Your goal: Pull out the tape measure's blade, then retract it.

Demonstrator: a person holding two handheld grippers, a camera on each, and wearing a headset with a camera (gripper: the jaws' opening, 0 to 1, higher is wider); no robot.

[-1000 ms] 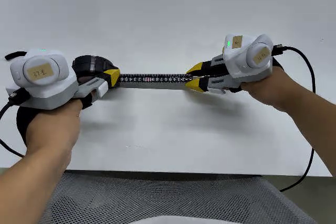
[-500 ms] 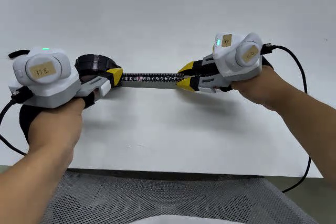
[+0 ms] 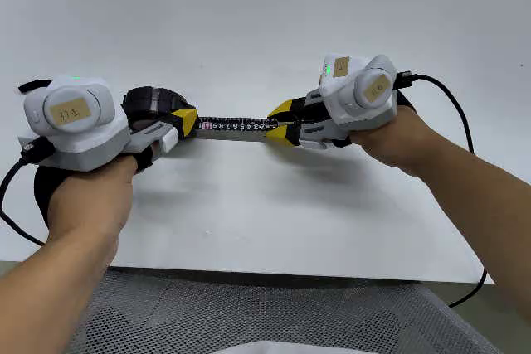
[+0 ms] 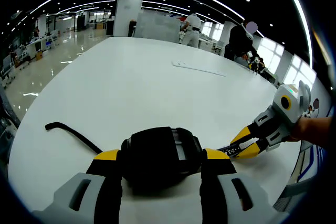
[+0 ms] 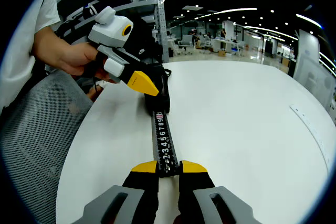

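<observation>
Tape measure at the table's left, clenched in the left gripper; right gripper pinches the blade tip. For retraction, I'd walk it straight leftward, level and slow.

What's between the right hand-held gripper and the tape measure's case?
The pulled-out blade, running from the case to the right hand-held gripper over bare table; the right gripper view shows it best.
</observation>
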